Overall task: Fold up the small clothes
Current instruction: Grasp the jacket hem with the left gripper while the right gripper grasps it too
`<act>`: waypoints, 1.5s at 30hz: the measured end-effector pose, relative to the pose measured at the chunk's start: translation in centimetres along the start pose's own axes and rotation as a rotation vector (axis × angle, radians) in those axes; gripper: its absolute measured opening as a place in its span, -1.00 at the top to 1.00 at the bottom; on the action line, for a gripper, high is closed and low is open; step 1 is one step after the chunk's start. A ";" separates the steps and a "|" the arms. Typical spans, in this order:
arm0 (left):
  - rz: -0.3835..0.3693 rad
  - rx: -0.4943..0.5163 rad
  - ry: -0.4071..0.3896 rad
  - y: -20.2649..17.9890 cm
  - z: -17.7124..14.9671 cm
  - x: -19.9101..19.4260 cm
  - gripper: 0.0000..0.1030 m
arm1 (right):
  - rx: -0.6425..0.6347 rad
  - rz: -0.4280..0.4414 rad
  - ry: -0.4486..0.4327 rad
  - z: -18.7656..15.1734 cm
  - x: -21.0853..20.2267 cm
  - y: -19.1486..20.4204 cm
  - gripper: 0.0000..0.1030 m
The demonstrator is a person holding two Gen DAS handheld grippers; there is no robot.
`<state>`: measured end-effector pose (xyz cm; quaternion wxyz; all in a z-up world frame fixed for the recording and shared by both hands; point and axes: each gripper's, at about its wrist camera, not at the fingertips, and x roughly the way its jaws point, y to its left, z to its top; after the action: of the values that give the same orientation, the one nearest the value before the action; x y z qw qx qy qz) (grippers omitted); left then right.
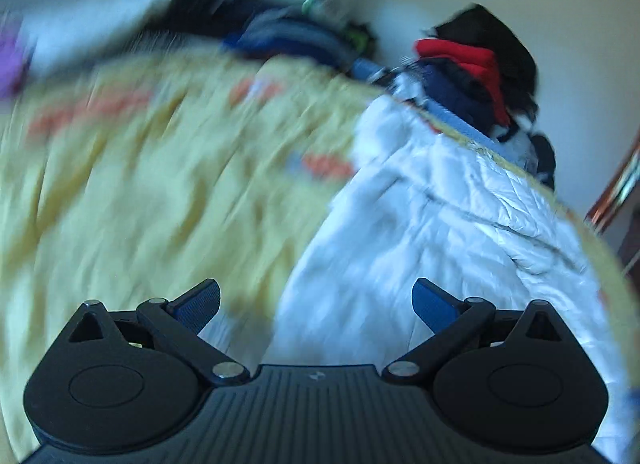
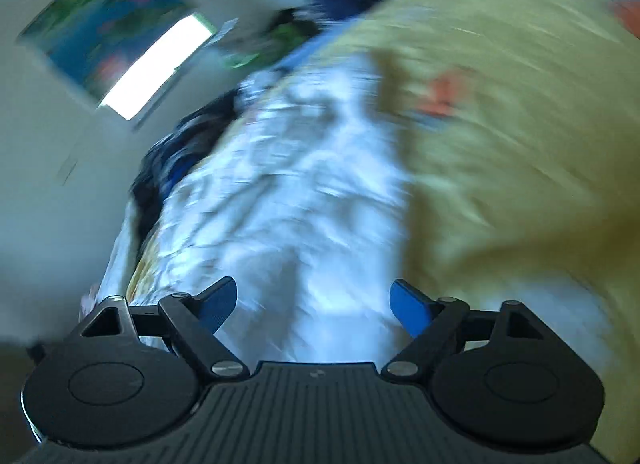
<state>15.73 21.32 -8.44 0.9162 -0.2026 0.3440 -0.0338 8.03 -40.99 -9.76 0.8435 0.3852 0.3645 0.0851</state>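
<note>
White garment isn't grabbed yet; your left gripper and right gripper both hang spread, so pinch an edge next

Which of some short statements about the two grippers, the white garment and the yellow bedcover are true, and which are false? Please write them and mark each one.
1. The left gripper is open and holds nothing. True.
2. The right gripper is shut on the white garment. False: it is open, with nothing between its fingers.
3. The white garment lies on a yellow bedcover with orange marks. True.
4. The red cloth lies flat in the middle of the bedcover. False: it sits in a pile of dark clothes near the wall.
5. The white garment is folded into a neat small square. False: it lies spread out and wrinkled.
</note>
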 end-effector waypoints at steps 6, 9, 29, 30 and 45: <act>-0.143 -0.140 0.048 3.3 -0.9 -0.7 -1.00 | 0.146 0.069 0.072 -1.4 -0.7 -2.5 -0.64; -0.287 -0.251 0.133 3.9 -0.4 0.0 -1.00 | 0.159 0.132 0.124 -2.1 0.5 -2.1 -0.68; -0.387 -0.186 0.356 1.5 -1.8 1.3 -0.06 | 0.252 0.263 0.246 -4.9 2.4 -1.7 0.18; -0.374 -0.171 0.348 1.2 -1.9 1.2 -0.04 | 0.261 0.275 0.251 -5.0 2.5 -1.7 0.18; -0.173 0.073 0.373 -1.0 -2.7 -1.7 0.82 | 0.039 0.167 0.247 -4.2 -1.6 -0.5 0.80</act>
<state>12.75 19.84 -8.84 0.8370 -0.1882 0.4876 -0.1620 3.96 -39.55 -11.01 0.7746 0.4172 0.4338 0.1943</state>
